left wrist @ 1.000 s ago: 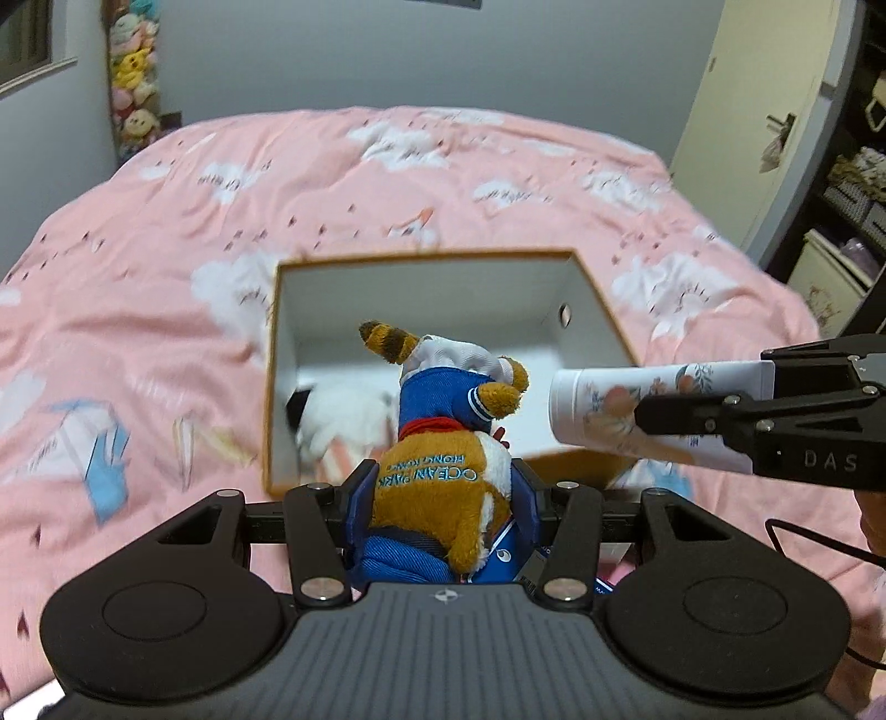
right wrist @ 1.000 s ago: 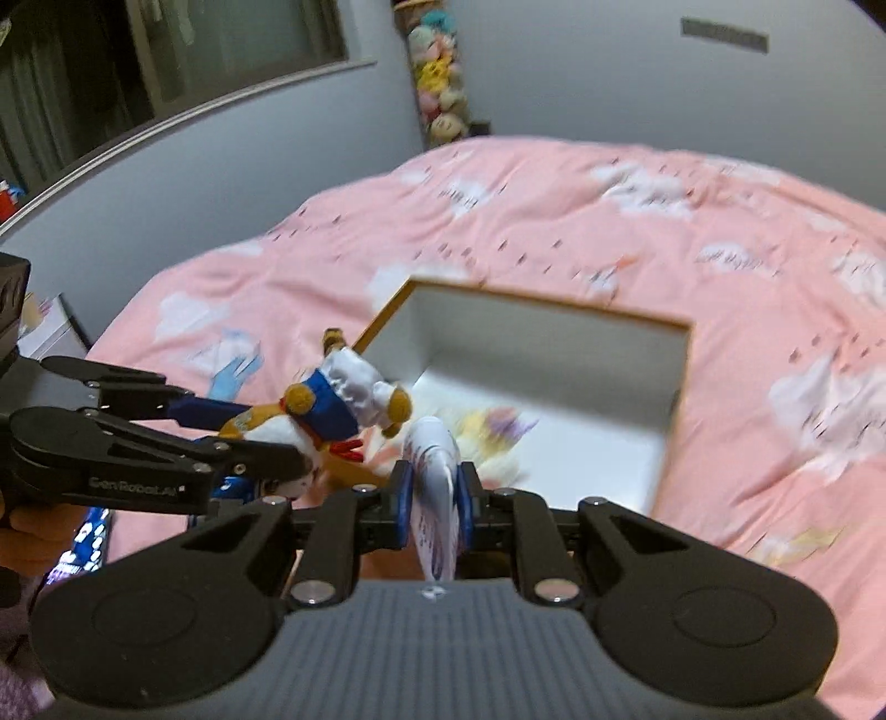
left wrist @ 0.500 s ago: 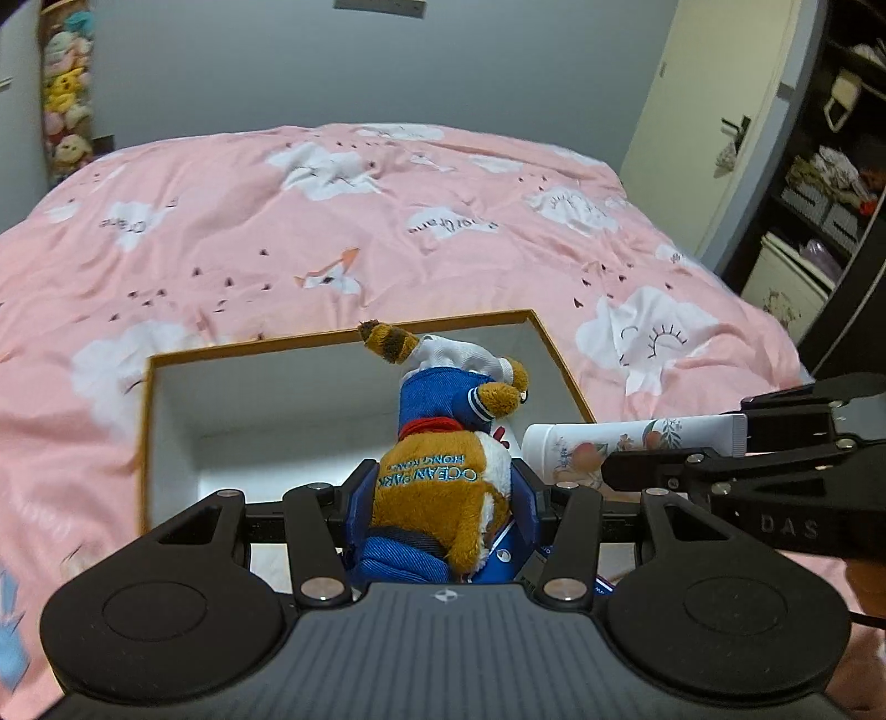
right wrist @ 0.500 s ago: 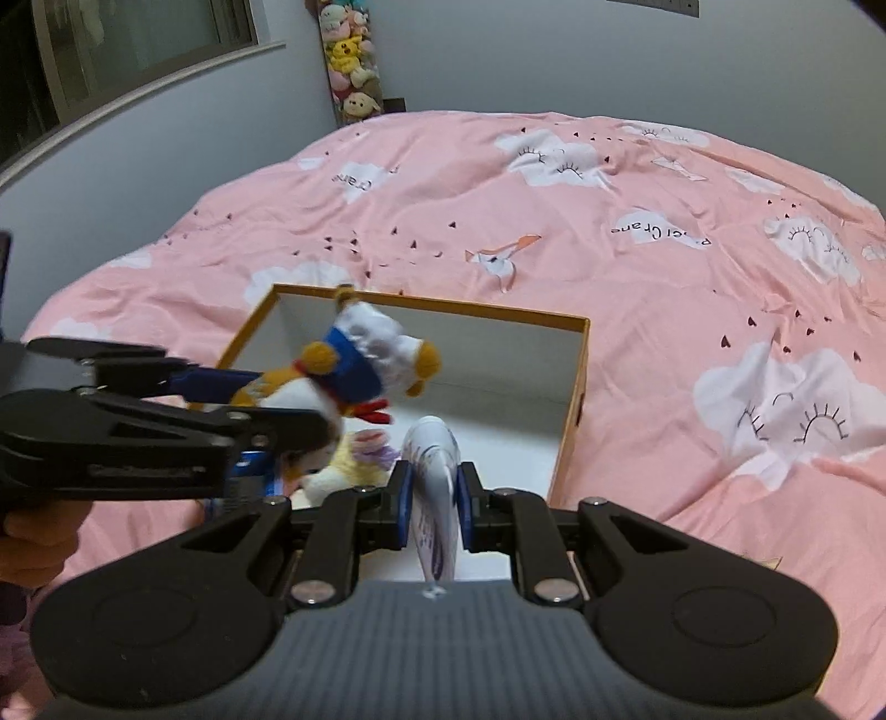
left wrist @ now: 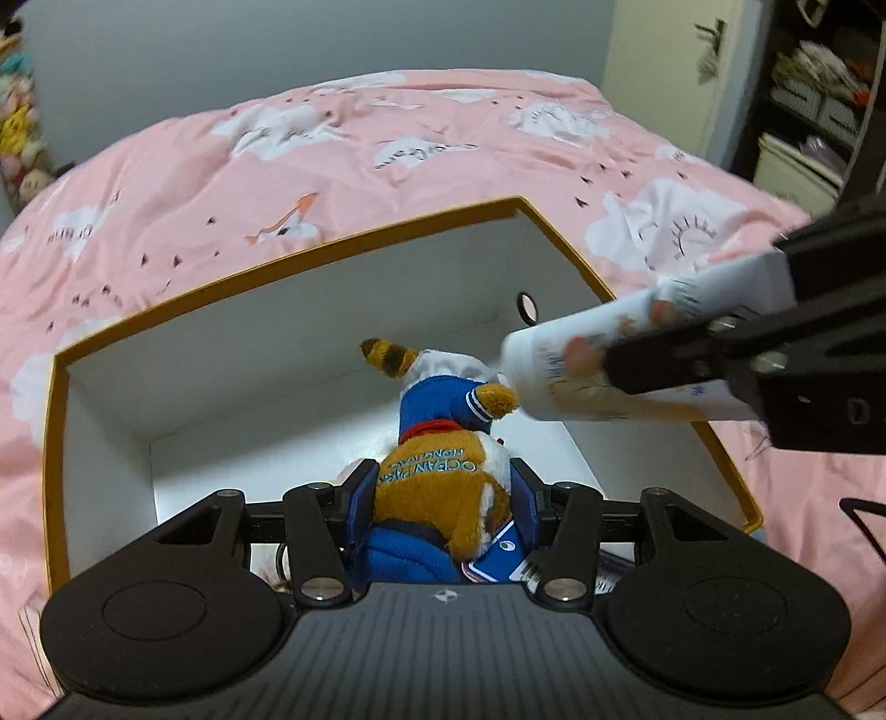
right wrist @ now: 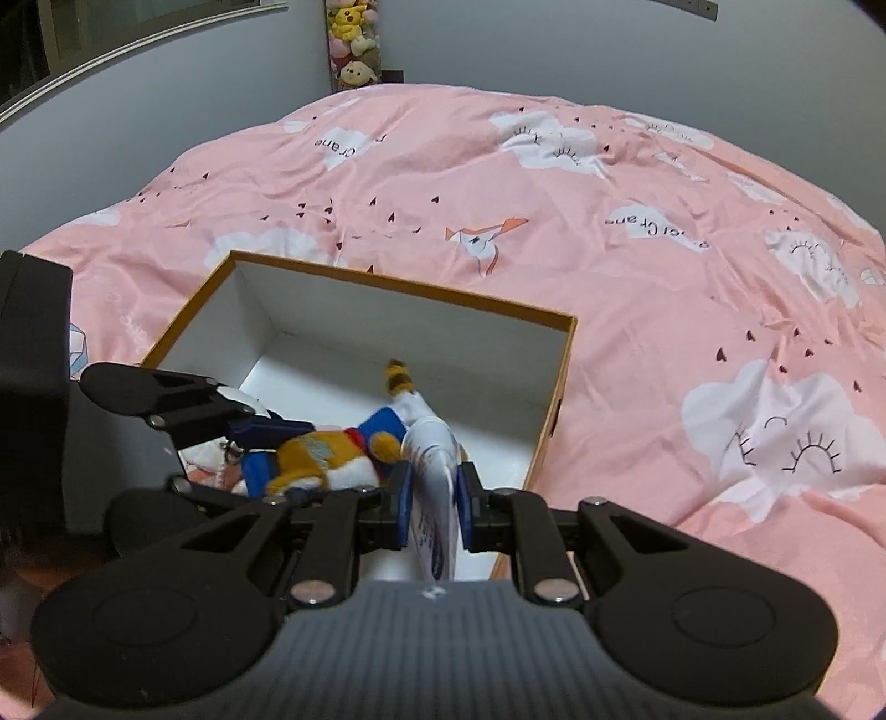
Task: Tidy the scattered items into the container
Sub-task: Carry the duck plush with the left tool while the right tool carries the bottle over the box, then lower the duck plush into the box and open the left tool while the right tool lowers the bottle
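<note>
A: Pink cloud-print duvet over the bed, grey wall behind; stack of plush toys in the far corner; orange-rimmed white box sits on the bedding, open top.

B: Left to right, quick.

A: My left gripper is clamped on the plush animal, blue outfit and orange back; it hangs inside the box walls, above the floor. Something pale and plush-like lies on the box floor under it; can't tell what. My right gripper is squeezed tight on a flattened white tube; in the left view its cap end pokes over the right rim, just beside the plush animal's paw; touching or not, can't tell.

B: Risks?

A: The two loads look crowded; if I let both go together the tube could knock the plush animal or catch my left fingers; the tube sits near the right rim, so a release there may tip it out onto the duvet; soft bedding could let the box shift if I bump a wall.
</note>
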### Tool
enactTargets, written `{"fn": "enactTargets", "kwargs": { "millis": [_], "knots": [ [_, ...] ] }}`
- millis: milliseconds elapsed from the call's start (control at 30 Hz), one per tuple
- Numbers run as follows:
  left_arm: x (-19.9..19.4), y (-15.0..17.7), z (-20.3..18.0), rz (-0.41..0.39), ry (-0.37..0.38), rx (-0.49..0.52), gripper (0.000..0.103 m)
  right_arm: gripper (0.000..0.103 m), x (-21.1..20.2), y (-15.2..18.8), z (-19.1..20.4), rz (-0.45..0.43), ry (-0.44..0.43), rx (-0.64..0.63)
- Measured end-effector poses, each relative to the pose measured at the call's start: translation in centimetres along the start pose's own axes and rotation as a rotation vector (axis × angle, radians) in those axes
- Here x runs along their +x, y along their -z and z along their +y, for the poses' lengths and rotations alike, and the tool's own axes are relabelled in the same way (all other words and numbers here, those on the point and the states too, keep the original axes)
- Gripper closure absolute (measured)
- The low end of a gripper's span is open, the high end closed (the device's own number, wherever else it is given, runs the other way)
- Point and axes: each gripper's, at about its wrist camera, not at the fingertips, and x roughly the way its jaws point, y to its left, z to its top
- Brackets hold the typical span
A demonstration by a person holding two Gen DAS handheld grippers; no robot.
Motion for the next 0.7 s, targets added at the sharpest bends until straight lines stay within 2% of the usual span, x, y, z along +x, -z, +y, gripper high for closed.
{"fn": "enactTargets", "kwargs": {
  "millis": [100,167,233,367,600,700],
  "knots": [
    [0.6,0.1,-0.4,0.062,0.047,0.036,0.044,0.085,0.5,0.0,0.0,0.017,0.002,-0.005],
    [0.8,0.4,-0.1,0.110,0.109,0.006,0.043,0.085,0.7,0.1,0.0,0.027,-0.006,-0.010],
    [1.0,0.8,0.4,0.132,0.138,-0.030,0.042,0.085,1.0,0.1,0.1,0.034,-0.008,-0.017],
    [0.3,1.4,1.5,0.131,0.166,-0.081,0.041,0.085,1.5,0.3,0.1,0.056,-0.014,-0.029],
    [-2.6,0.7,2.4,0.082,0.200,-0.070,0.039,0.085,1.7,0.7,0.0,0.079,-0.030,-0.042],
    [-3.3,0.4,2.6,0.081,0.225,-0.059,0.058,0.085,1.6,0.8,-0.1,0.086,-0.034,-0.053]
  ]
}}
